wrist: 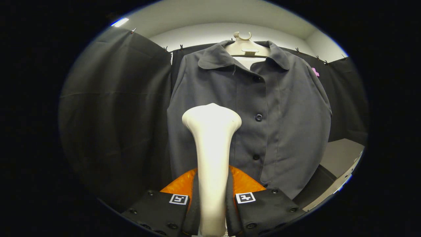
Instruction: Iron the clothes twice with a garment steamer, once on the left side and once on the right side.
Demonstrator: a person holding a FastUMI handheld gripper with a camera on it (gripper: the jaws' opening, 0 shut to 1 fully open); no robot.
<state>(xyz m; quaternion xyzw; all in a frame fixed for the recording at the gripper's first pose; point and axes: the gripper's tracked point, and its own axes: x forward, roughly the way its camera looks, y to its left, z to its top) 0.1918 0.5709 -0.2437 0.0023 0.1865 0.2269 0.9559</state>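
Note:
A dark grey buttoned shirt (279, 112) hangs on a cream hanger (245, 46) straight ahead, against the black cloth wall. My gripper (212, 197) is shut on the handle of a white garment steamer (212, 138), which stands upright between the fingers. The steamer's wide head sits against the left half of the shirt front, at mid-chest height, just left of the row of buttons (259, 117). Whether the head touches the cloth I cannot tell.
Black cloth (115, 115) hangs to the left of the shirt and behind it. A grey table corner (342, 156) shows beyond the shirt's lower right hem. Pale wall and ceiling lie above the cloth.

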